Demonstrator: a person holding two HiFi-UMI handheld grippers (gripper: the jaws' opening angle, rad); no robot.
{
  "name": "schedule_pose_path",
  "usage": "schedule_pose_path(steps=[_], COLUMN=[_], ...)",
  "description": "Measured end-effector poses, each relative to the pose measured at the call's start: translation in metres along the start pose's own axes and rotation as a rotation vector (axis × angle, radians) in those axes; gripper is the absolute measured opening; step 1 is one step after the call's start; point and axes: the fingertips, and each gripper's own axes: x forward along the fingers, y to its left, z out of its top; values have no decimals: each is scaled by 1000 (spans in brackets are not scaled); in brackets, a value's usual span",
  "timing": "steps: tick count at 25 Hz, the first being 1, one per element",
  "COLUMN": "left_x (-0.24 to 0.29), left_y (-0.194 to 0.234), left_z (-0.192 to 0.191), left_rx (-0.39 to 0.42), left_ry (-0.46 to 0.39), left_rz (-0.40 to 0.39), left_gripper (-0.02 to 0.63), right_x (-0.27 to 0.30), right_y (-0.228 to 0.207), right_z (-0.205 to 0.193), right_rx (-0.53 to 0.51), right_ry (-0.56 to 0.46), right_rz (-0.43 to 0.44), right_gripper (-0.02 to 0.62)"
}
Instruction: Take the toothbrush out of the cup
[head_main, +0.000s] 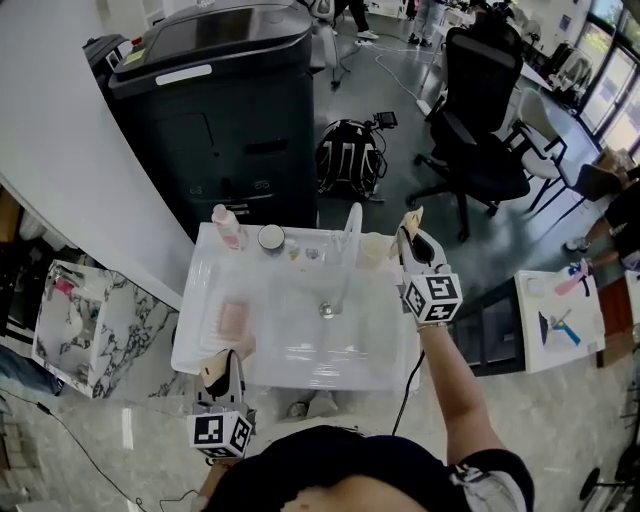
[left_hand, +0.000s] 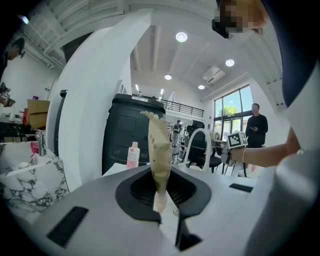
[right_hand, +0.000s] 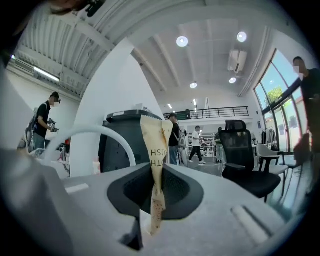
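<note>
Lifting looks to be the step in hand. It probably goes best with a firm grip and a straight path up and away, clear of the cup (head_main: 372, 249) and the faucet (head_main: 351, 232). The right gripper (head_main: 409, 230) has its jaws clamped on the paper-wrapped toothbrush (right_hand: 155, 150). The toothbrush stands upright between the jaws, printed end above, at centre right of the head view just beside the cup on the sink (head_main: 195, 335). At lower left, the left gripper (left_hand: 160, 192) has its jaws together on a tan packet (left_hand: 159, 142).
</note>
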Motion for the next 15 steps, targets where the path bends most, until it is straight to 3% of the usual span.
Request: schedule_pose_path(steps=[8, 15], left_x=[19, 29], left_y=[-8, -14], left_z=[8, 17], left_rx=[39, 56], left_ry=[-14, -31], left_rz=[-77, -109], left_gripper=[28, 28], right_x=[-94, -148], right_y=[19, 50], right_z=[20, -5], right_rx=[93, 28], right_ry=[-88, -34], right_rz=[-72, -100], right_gripper=[35, 35])
